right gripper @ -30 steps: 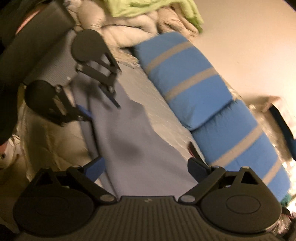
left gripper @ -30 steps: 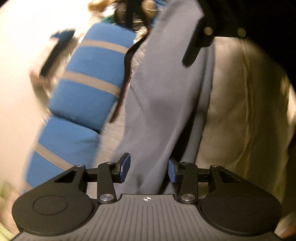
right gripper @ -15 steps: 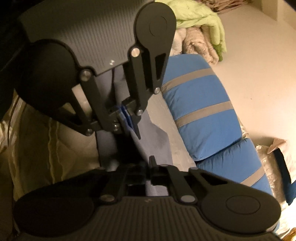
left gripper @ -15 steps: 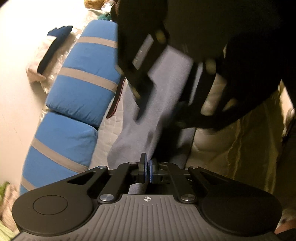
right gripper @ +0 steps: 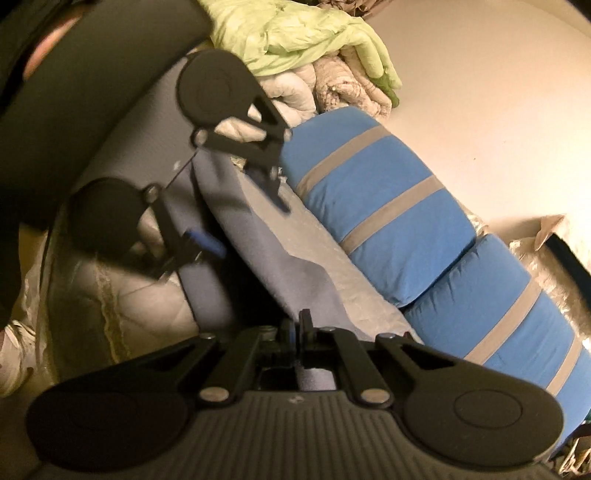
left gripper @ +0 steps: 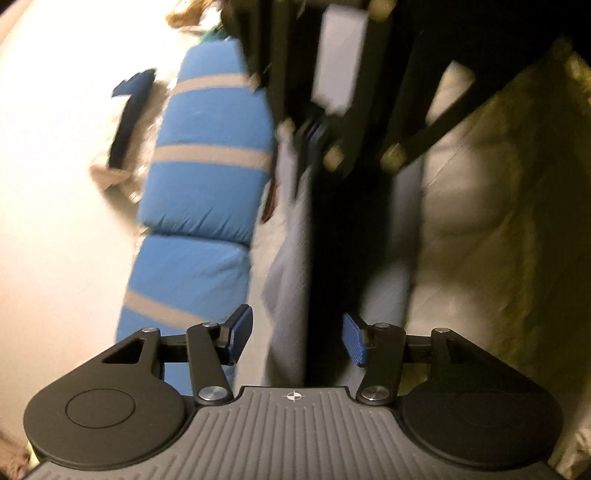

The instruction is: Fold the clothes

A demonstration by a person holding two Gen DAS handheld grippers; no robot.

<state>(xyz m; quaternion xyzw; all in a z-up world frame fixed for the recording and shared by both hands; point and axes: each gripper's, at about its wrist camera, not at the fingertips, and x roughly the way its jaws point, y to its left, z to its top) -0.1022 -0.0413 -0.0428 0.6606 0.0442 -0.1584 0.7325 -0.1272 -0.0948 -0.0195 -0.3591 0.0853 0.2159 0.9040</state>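
A grey-lavender garment (right gripper: pixel 258 251) lies lengthwise on the bed beside the blue pillows; it also shows in the left wrist view (left gripper: pixel 291 258). My right gripper (right gripper: pixel 297 332) is shut on the garment's near end. It appears blurred at the top of the left wrist view (left gripper: pixel 314 136), still pinching the cloth. My left gripper (left gripper: pixel 297 338) is open, its blue pads (left gripper: pixel 352 343) on either side of the garment, not gripping. It shows in the right wrist view (right gripper: pixel 243 221) at the garment's far end.
Two blue pillows with grey stripes (right gripper: pixel 388 221) (left gripper: pixel 207 162) lie along the bed by the wall. A light green blanket (right gripper: pixel 295 33) and beige bedding are piled at the far end. A pale quilted mattress cover (left gripper: pixel 480 221) lies on the other side.
My left gripper was shut on the garment half a second ago and has now opened and let go. My right gripper closed on the garment and has drawn away from the left.
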